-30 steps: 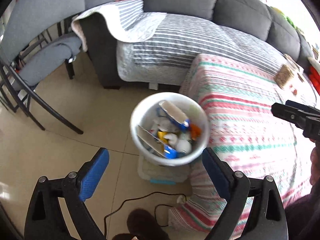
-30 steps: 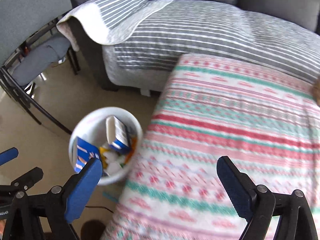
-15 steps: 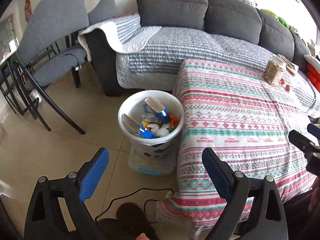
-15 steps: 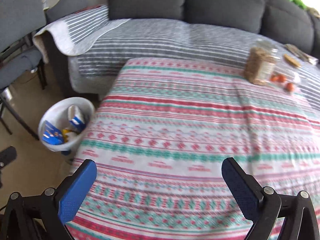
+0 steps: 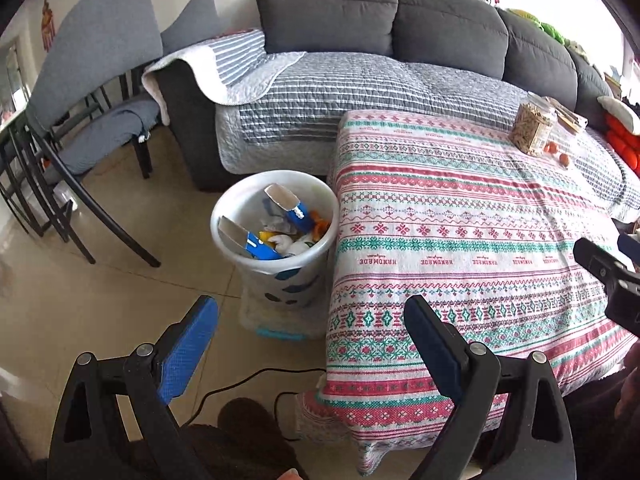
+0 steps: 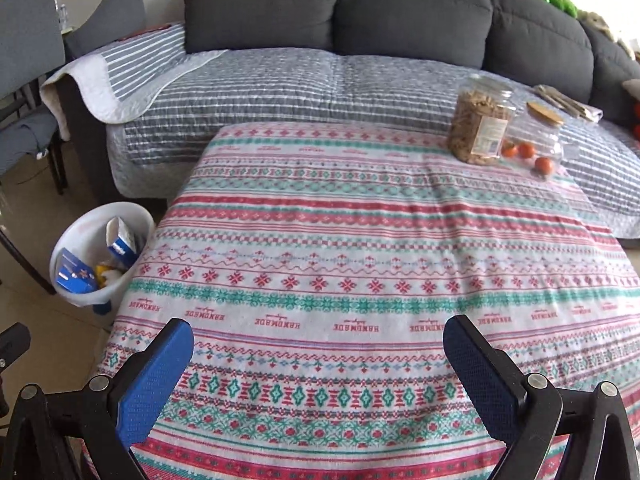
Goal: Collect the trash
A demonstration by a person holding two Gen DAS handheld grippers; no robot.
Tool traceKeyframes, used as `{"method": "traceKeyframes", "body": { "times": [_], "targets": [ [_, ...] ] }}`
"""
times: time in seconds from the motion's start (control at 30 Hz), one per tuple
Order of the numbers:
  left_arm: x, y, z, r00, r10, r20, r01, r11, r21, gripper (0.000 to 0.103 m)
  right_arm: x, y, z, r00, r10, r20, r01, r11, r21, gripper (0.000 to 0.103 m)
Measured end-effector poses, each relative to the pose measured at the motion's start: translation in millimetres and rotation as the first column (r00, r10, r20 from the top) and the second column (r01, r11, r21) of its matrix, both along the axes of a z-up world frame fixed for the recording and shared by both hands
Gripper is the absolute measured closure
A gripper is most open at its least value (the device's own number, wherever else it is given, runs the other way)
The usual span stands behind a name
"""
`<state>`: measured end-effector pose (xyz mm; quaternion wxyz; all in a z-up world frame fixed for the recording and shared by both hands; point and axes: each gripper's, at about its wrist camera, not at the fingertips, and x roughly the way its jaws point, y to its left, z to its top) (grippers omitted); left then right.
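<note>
A white trash bin (image 5: pixel 228 216) (image 6: pixel 76 236) stands on the floor at the left side of the patterned table (image 5: pixel 460 240) (image 6: pixel 360 264). It holds blue-and-white cartons (image 5: pixel 256 244) (image 6: pixel 120 236) and other crumpled trash. My left gripper (image 5: pixel 312 344) is open and empty, held above the floor in front of the bin. My right gripper (image 6: pixel 320 364) is open and empty over the near edge of the tablecloth; its black body shows at the right edge of the left wrist view (image 5: pixel 608 276).
A clear jar of snacks (image 6: pixel 480 124) and a lidded clear jar with small orange fruits (image 6: pixel 536 148) stand at the table's far right. A grey sofa (image 6: pixel 340 20) with a striped cover runs behind. Grey chairs (image 5: pixel 92 92) stand at the left. A black cable (image 5: pixel 240 384) lies on the floor.
Both grippers have pulled back and up from the bin, so the views now take in the whole table and sofa. Both stay open and empty.
</note>
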<state>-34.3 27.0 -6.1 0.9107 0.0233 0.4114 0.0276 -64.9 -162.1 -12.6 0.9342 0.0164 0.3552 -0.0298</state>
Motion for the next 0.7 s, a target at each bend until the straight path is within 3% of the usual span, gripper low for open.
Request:
{"method": "traceKeyframes", "body": {
  "times": [0.7],
  "targets": [
    [0.1, -0.1, 4.3, 1.000, 0.008, 0.025, -0.008, 1.000, 0.002, 0.007, -0.6, 2.5, -2.7, 1.000, 0.000, -0.015, 0.001, 1.000, 0.018, 0.001]
  ]
}}
